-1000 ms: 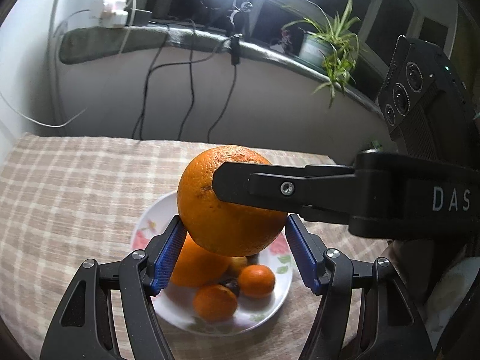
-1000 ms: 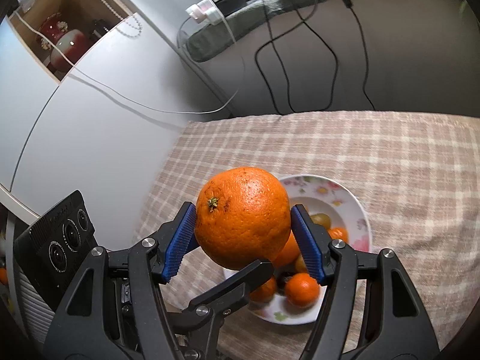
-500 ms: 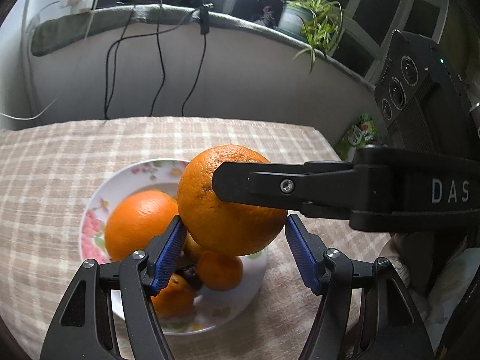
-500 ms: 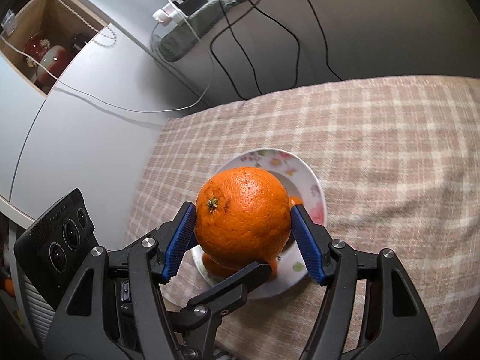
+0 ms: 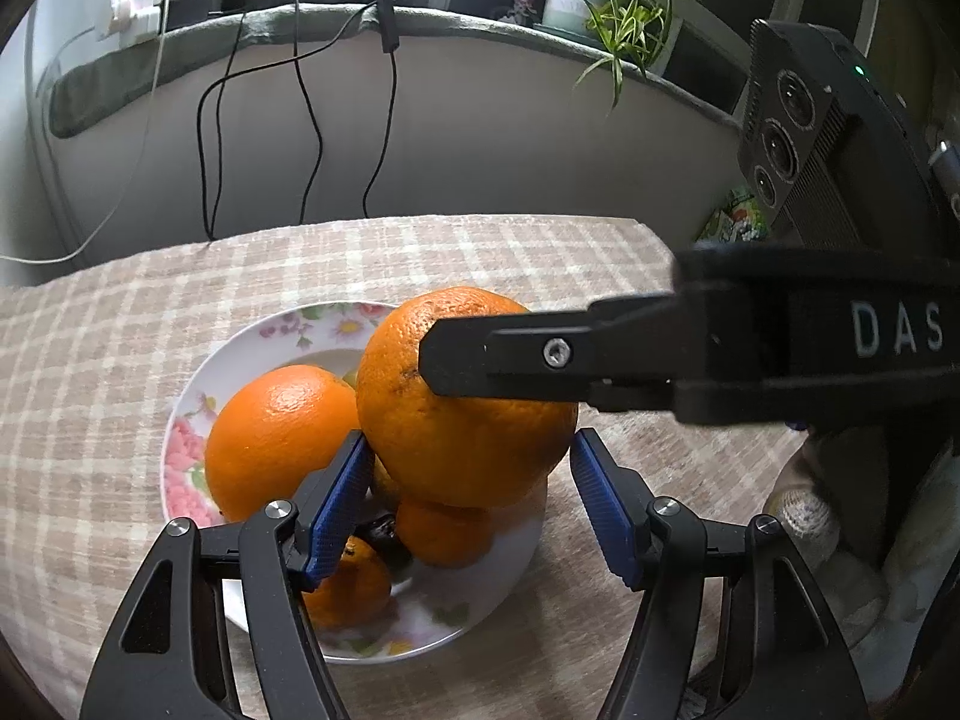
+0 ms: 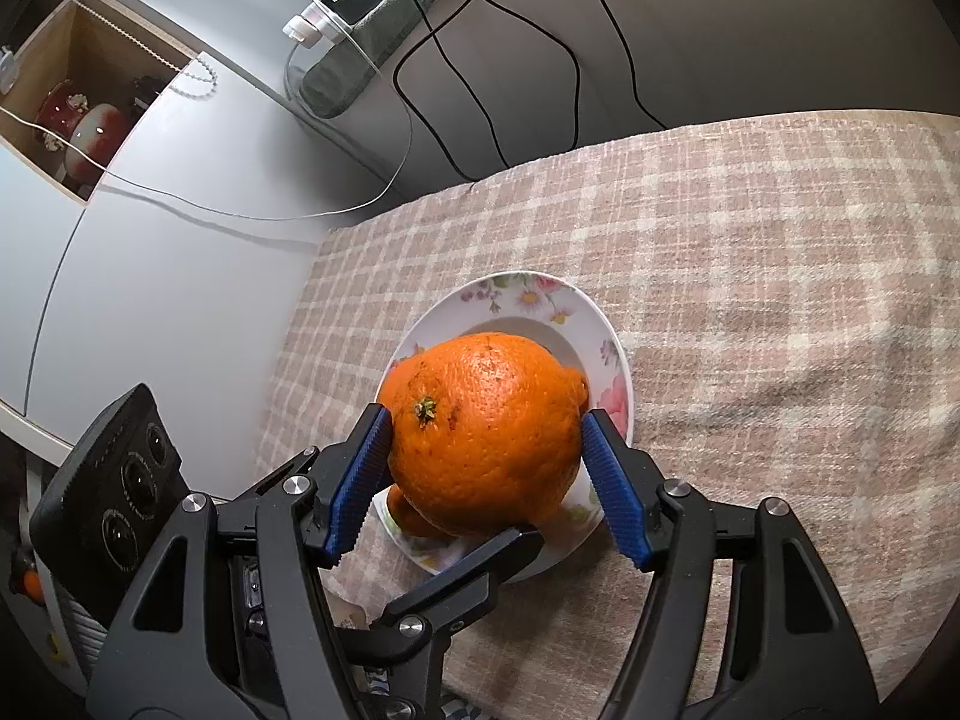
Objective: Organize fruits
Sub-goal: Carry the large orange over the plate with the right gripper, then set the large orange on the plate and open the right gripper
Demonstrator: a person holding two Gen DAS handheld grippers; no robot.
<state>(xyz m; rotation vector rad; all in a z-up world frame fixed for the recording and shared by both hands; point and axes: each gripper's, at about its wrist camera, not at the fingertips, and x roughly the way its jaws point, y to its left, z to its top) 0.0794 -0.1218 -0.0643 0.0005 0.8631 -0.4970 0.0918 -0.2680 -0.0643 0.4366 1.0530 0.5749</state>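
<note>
Right gripper (image 6: 486, 474) pinching big orange (image 6: 486, 432) above floral plate (image 5: 264, 336). Left gripper (image 5: 468, 498) spread around it, pads seemingly not touching. Plate holds 1 large orange (image 5: 276, 426), smaller fruits (count unclear). Judged: placement pending.

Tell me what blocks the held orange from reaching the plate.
The big orange in the right claw hangs over the floral white plate, where another large orange and small mandarins fill the near side.
</note>
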